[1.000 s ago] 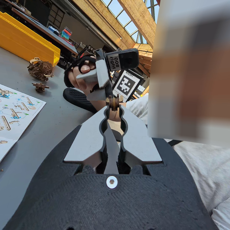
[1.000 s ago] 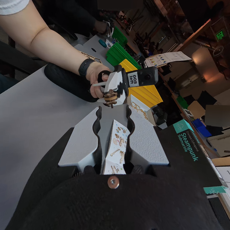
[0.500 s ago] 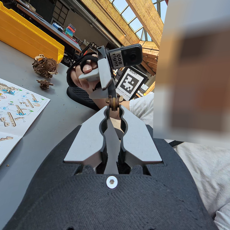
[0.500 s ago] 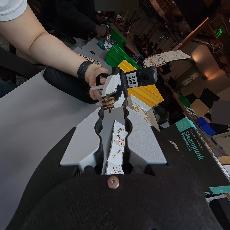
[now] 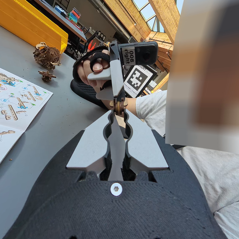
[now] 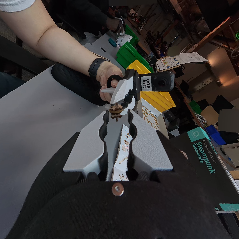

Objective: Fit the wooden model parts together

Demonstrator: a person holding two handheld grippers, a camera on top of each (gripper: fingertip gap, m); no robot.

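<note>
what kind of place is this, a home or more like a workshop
Most likely a shared workshop or makerspace, not a home: stacked yellow storage bins and green bins line grey worktables, under exposed timber beams with skylights.

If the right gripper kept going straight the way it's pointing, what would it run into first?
Most likely the small wooden assembly held by the left gripper; it sits just ahead of the right gripper, whose fingertips stand apart on either side. Depth is unclear.

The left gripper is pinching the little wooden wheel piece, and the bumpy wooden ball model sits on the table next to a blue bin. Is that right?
Not quite. The bin is yellow, not blue, as the left wrist view shows. The rest holds: the left gripper pinches the little wooden wheel piece, and the wooden ball model sits on the table next to that bin.
</note>
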